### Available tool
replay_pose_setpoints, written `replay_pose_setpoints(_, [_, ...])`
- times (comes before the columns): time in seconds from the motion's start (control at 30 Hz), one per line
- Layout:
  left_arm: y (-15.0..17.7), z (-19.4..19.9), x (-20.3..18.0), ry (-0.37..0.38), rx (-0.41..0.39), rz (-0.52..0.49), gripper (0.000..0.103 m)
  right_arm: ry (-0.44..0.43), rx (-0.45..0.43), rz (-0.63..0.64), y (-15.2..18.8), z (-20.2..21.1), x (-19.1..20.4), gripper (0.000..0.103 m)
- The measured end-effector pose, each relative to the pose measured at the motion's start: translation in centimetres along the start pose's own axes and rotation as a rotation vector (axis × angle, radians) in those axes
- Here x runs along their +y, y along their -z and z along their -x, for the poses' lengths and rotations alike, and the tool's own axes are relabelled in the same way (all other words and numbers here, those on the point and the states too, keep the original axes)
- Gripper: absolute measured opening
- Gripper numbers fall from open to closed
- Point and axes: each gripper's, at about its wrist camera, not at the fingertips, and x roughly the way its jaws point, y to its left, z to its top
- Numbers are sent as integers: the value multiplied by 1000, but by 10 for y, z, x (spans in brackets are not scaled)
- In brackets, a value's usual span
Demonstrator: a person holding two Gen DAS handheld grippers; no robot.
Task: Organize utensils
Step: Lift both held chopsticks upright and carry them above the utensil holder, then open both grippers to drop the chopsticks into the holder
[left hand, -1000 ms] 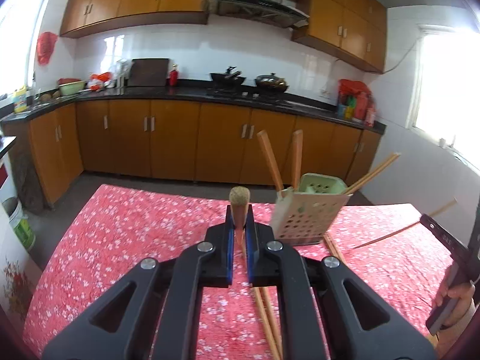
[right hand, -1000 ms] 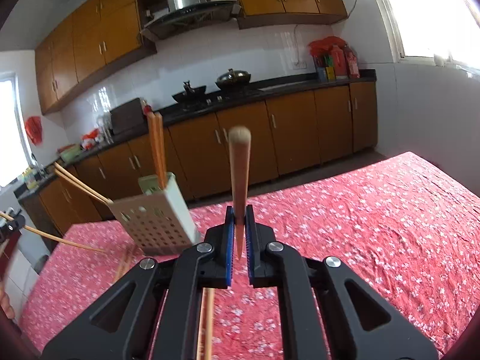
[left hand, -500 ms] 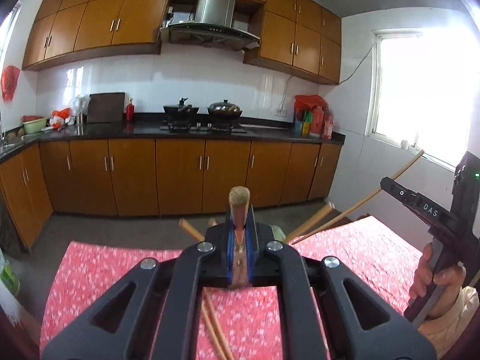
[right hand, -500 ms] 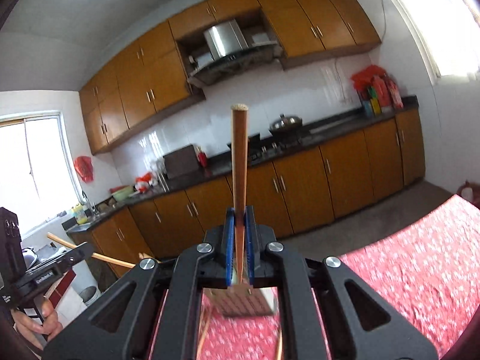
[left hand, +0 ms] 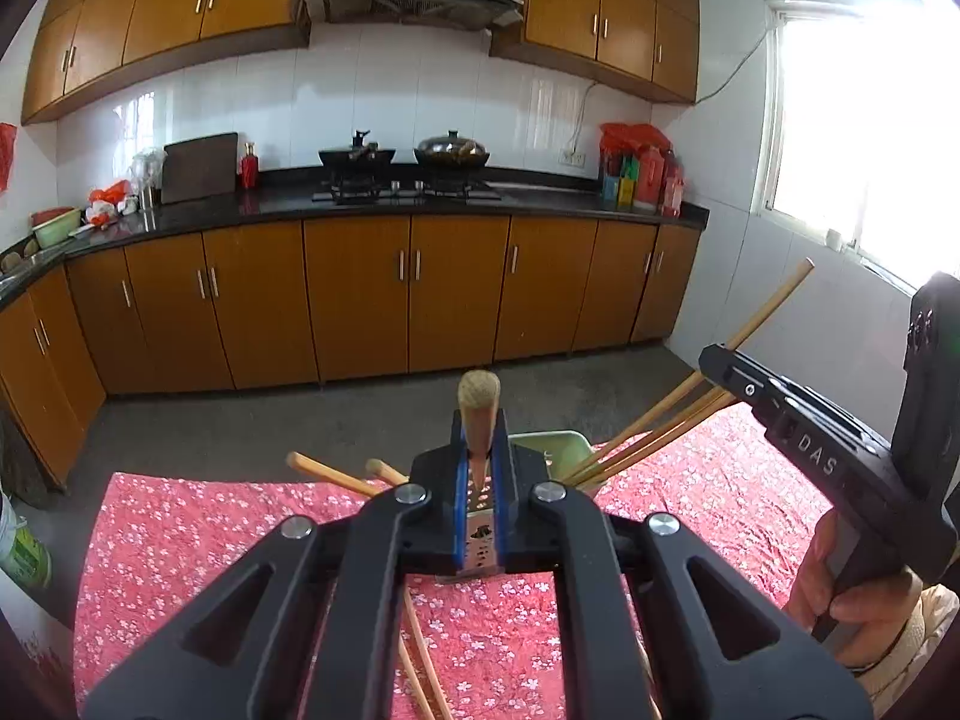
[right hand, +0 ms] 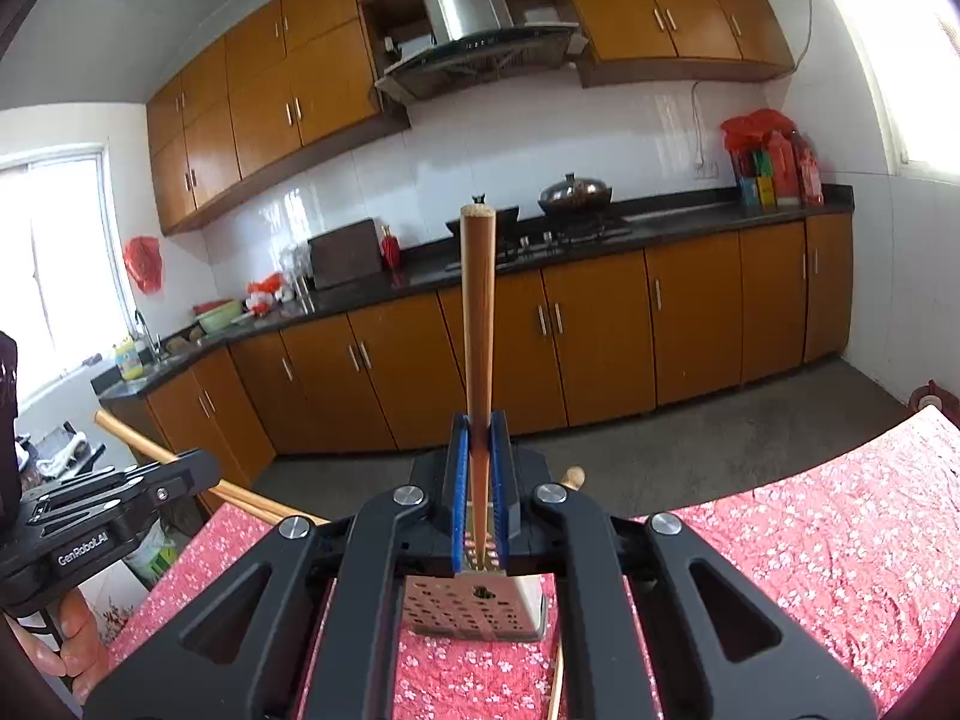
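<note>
My left gripper [left hand: 479, 468] is shut on a wooden chopstick [left hand: 478, 405] that points forward, just over the perforated holder [left hand: 552, 450] on the red floral tablecloth [left hand: 180, 540]. Several chopsticks [left hand: 654, 420] lean out of the holder. My right gripper [right hand: 479, 480] is shut on a long wooden chopstick [right hand: 478, 312] that stands upright above the same holder [right hand: 474, 606]. The right gripper also shows at the right of the left wrist view [left hand: 804, 420], and the left one at the left of the right wrist view [right hand: 108, 504].
Loose chopsticks [left hand: 420, 672] lie on the cloth beneath my left gripper, and one lies by the holder [right hand: 557, 684]. The table's far edge [left hand: 252, 477] drops to a grey floor. Kitchen cabinets and a counter [left hand: 420, 204] with pans stand beyond.
Both grippers have risen and come in over the holder, each still holding its chopstick. The holder now sits directly under the jaws in both views.
</note>
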Motion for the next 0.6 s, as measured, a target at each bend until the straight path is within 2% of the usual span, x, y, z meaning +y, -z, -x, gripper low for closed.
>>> replay_pose_setpoints(0.07, [2, -4, 1, 2, 3, 10, 8, -4, 6, 2, 1, 0, 2, 11])
replay_pose_setpoints(0.13, [2, -4, 3, 6, -1, 18, 15, 3, -4, 16, 1, 4, 5, 30])
replay_pose_setpoints(0.17, [2, -3, 4, 6, -7, 20, 17, 10, -20, 19, 0, 8, 5, 44])
replay_pose_setpoints(0.2, [2, -1, 4, 4, -13, 21, 21, 12, -31, 21, -1, 11, 5, 46])
replay_pose_setpoints(0.37, [4, 20, 10, -6, -60, 49, 26, 22, -67, 8, -6, 32, 0, 46])
replay_pose_setpoints(0.43, [7, 35, 15, -17, -87, 61, 31, 33, -77, 3, -5, 42, -5, 46])
replay_pose_setpoints(0.53, [16, 57, 24, -41, -117, 70, 38, 76, -69, -9, 3, 55, -18, 47])
replay_pose_setpoints(0.6, [30, 70, 31, -70, -121, 74, 41, 146, -41, -14, 17, 61, -32, 54])
